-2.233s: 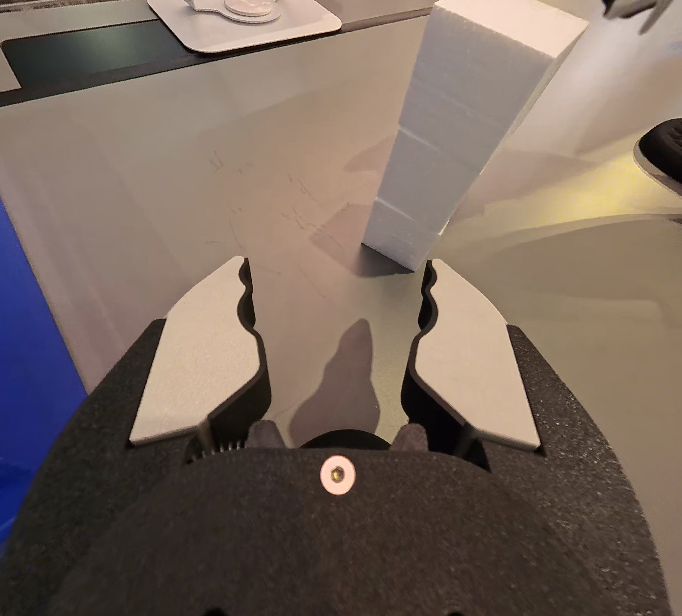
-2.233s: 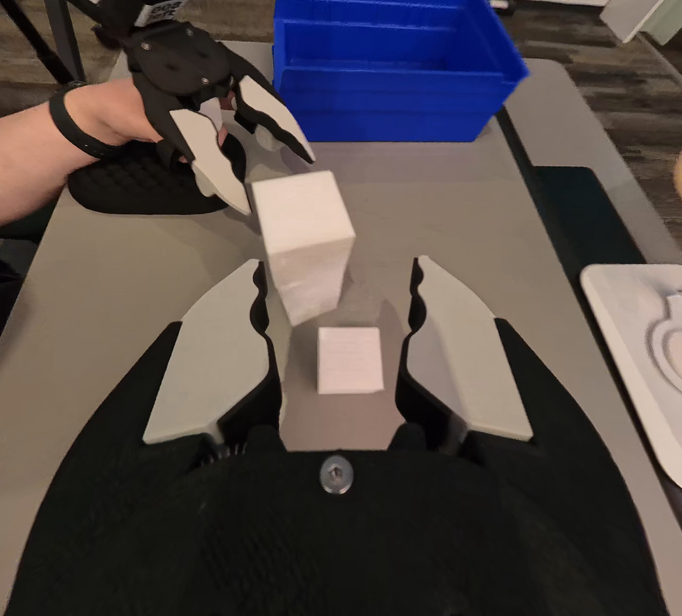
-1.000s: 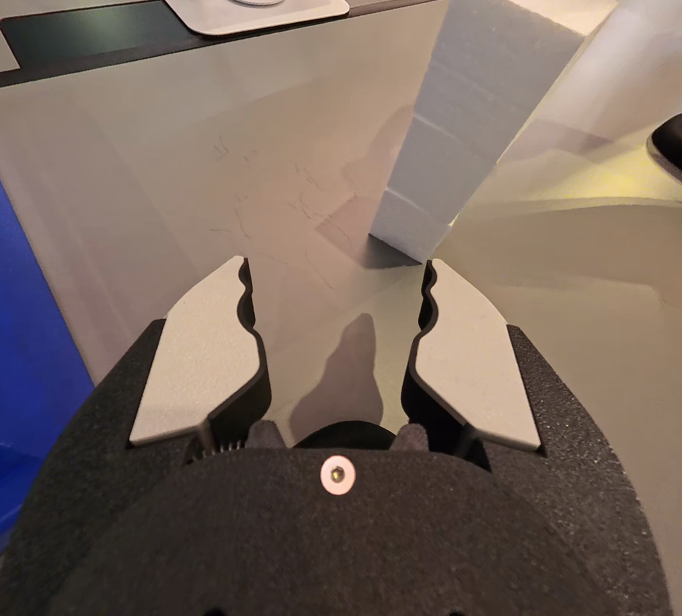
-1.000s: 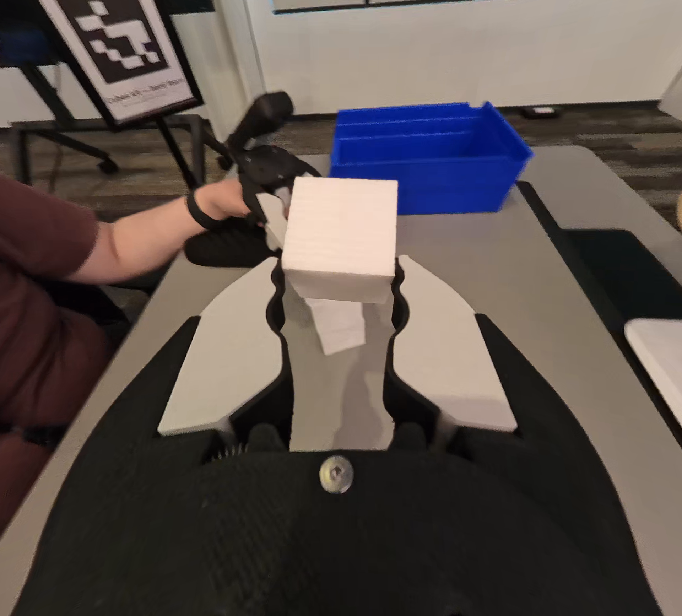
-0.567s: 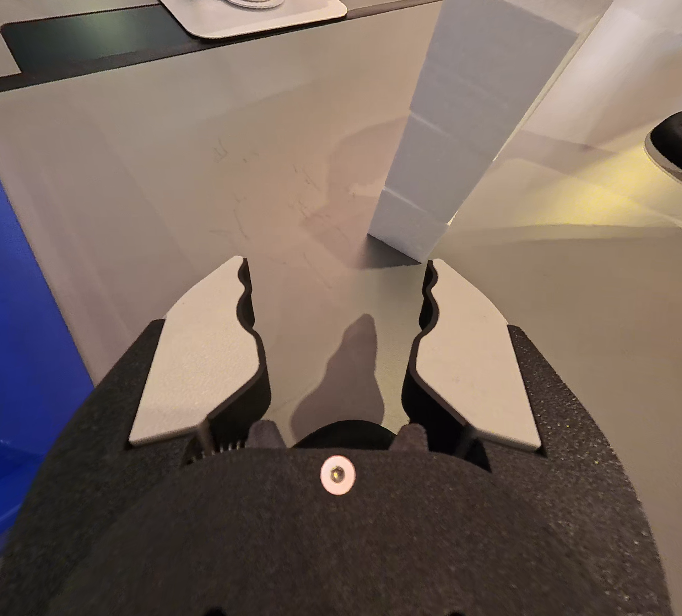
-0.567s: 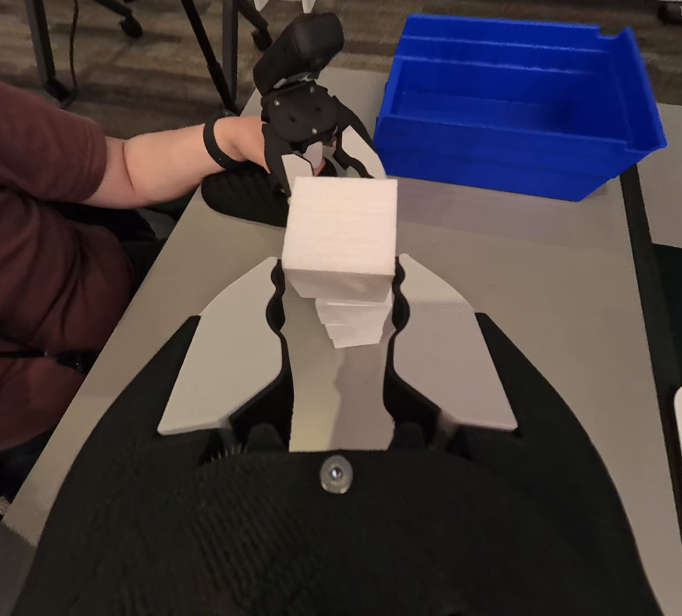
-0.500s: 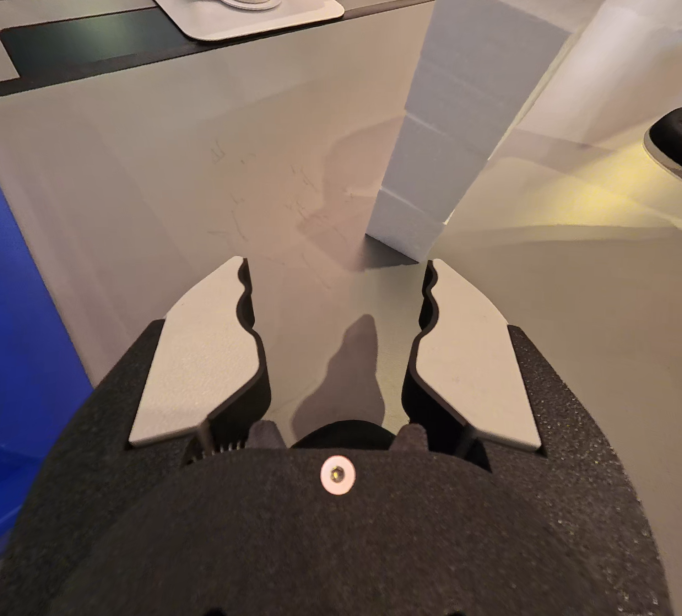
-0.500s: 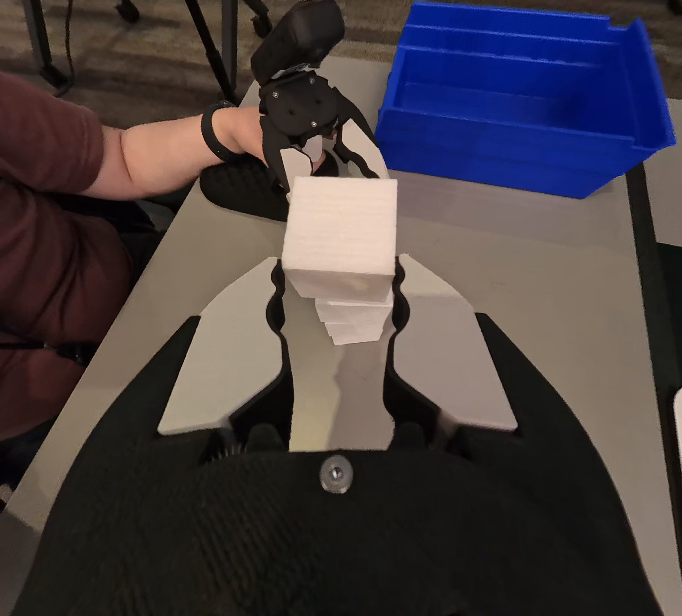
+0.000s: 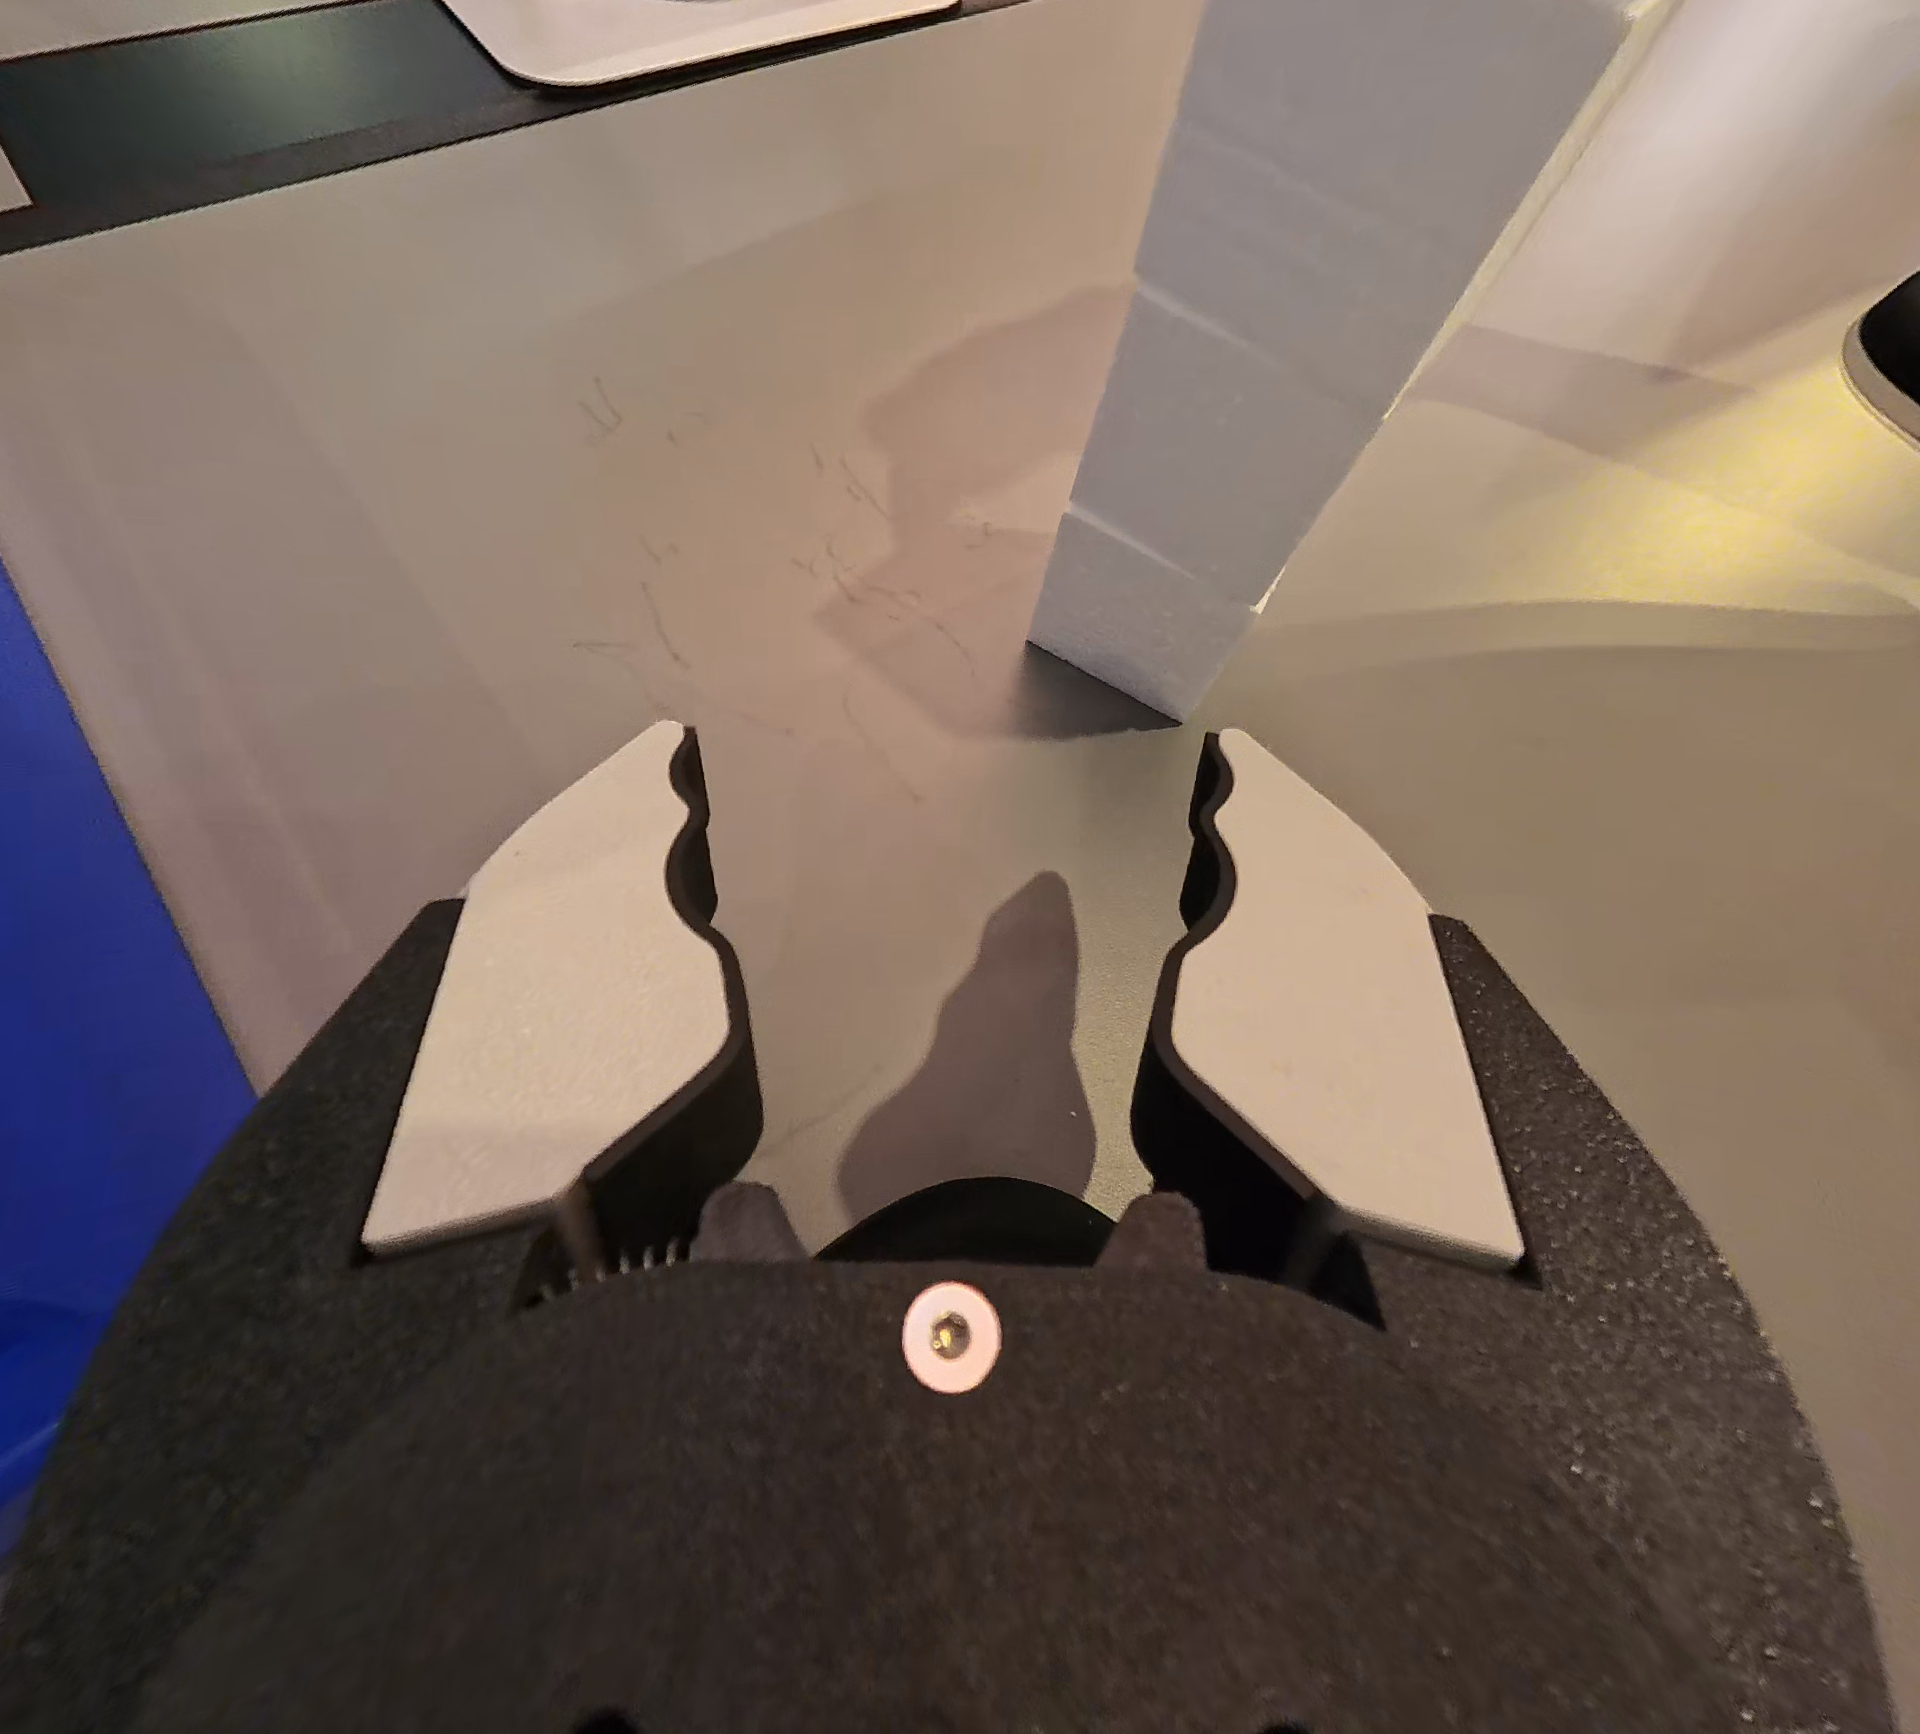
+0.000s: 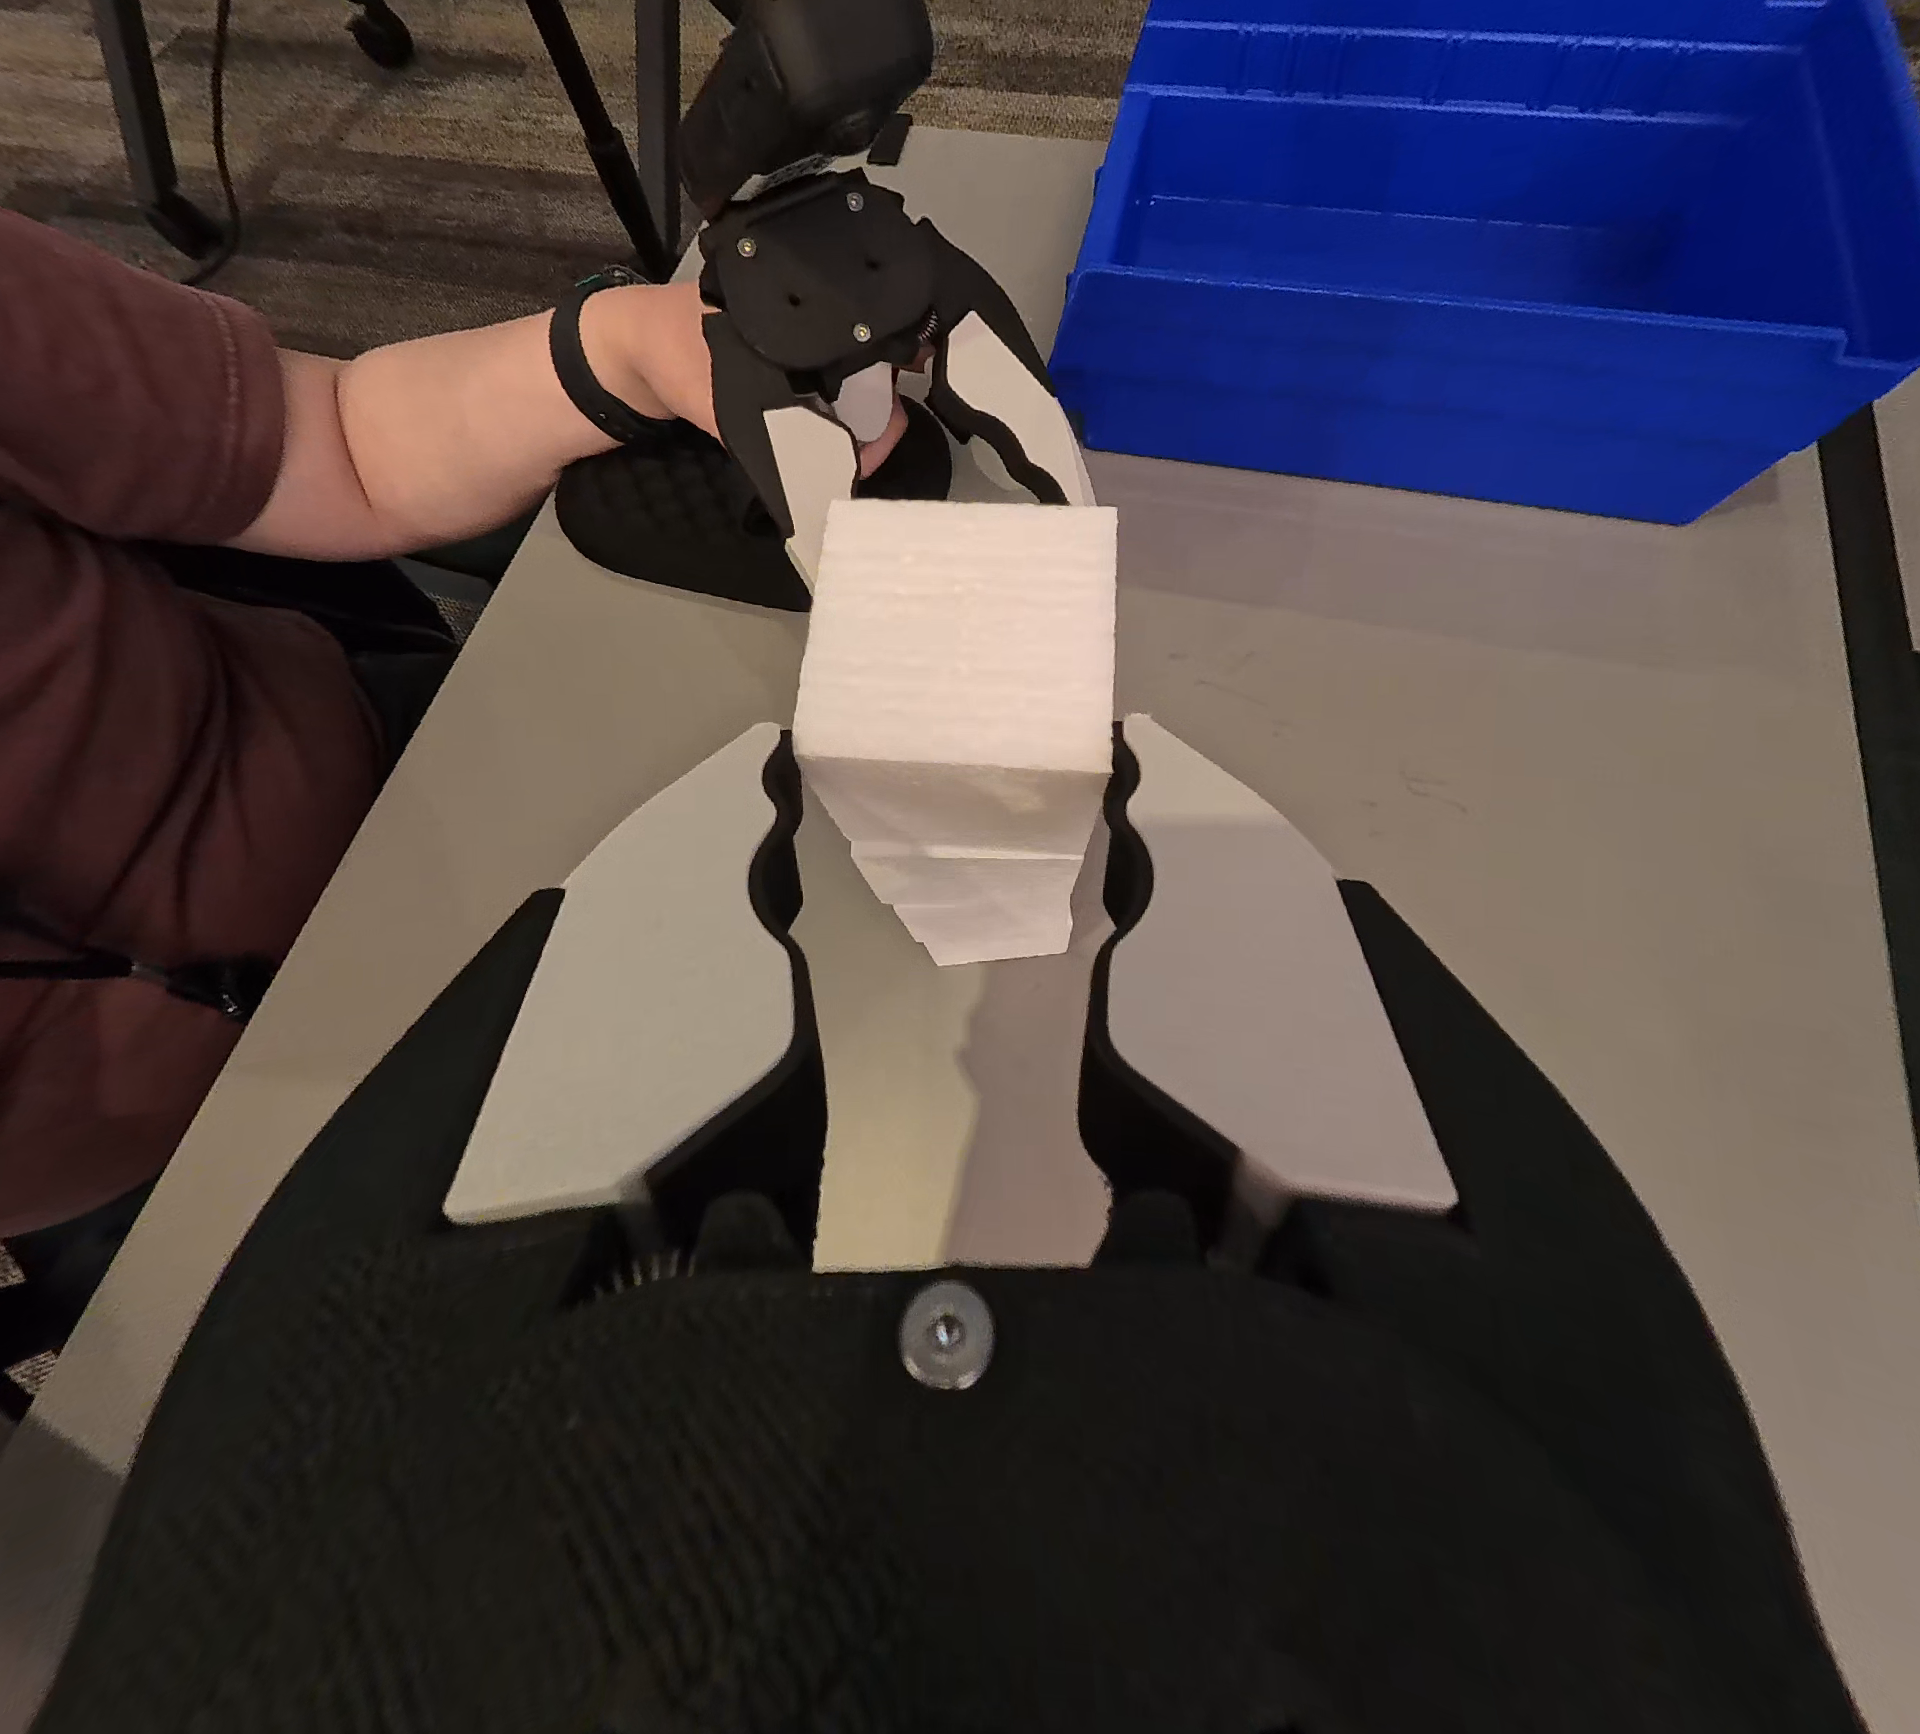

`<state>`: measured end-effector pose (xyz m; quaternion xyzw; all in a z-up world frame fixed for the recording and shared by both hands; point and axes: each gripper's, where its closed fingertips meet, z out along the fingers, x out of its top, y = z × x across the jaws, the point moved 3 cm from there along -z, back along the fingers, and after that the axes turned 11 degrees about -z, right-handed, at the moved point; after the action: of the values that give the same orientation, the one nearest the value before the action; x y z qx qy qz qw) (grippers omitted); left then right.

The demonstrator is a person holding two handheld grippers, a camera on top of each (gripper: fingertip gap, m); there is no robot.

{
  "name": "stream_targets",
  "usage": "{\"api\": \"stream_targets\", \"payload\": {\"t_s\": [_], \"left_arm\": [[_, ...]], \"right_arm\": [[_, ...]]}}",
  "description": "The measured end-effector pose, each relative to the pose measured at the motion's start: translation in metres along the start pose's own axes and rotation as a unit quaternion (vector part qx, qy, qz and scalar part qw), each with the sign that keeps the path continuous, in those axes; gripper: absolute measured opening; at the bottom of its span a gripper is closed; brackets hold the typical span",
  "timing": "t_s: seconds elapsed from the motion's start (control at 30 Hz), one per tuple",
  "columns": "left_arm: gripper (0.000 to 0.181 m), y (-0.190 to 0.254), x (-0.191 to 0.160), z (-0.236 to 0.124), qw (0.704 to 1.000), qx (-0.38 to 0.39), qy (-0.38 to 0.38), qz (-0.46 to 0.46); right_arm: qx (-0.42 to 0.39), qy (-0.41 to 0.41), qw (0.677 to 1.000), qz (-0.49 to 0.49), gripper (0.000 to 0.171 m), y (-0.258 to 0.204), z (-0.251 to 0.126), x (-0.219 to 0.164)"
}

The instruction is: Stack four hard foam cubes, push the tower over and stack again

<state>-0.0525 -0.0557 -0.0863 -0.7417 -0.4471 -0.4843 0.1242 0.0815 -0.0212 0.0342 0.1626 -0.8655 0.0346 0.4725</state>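
Nearest the right wrist camera, the right gripper (image 10: 951, 728) pinches the top cube (image 10: 956, 635) squarely over the white foam tower (image 10: 982, 905) standing mid-table (image 10: 1455, 801). Half a second ago the cube hung just above; now it appears seated. Releasing well likely means parting the fingers evenly and lifting straight. Farther off, the left gripper (image 10: 920, 479) waits spread and empty, near the blue bin (image 10: 1507, 313).
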Motion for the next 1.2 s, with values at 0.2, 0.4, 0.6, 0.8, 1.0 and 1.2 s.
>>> {"api": "stream_targets", "payload": {"t_s": [0.2,0.4,0.6,0.8,1.0,1.2], "left_arm": [[0.089,0.0,0.0,0.0,1.0,0.0,0.0,-0.001],[0.089,0.0,0.001,-0.002,1.0,-0.001,0.003,-0.003],[0.087,-0.002,0.001,-0.001,1.0,0.007,0.006,0.0],[0.089,0.0,0.009,0.002,0.999,0.023,0.018,-0.023],[0.052,-0.014,0.022,-0.012,0.986,0.138,0.045,-0.081],[0.0,-0.018,0.017,-0.024,0.969,0.204,0.029,-0.134]], "right_arm": [[0.002,0.002,1.0,-0.007,0.058,-0.001,0.0,0.0],[-0.017,0.041,0.999,-0.027,0.071,-0.01,-0.019,0.008],[-0.105,0.062,0.992,-0.02,0.069,-0.028,-0.089,-0.017],[-0.275,-0.018,0.958,0.073,0.055,-0.026,-0.17,-0.099],[-0.37,0.045,0.92,0.121,0.033,-0.035,-0.238,-0.091],[-0.455,-0.015,0.874,0.17,0.008,-0.047,-0.286,-0.122]]}}
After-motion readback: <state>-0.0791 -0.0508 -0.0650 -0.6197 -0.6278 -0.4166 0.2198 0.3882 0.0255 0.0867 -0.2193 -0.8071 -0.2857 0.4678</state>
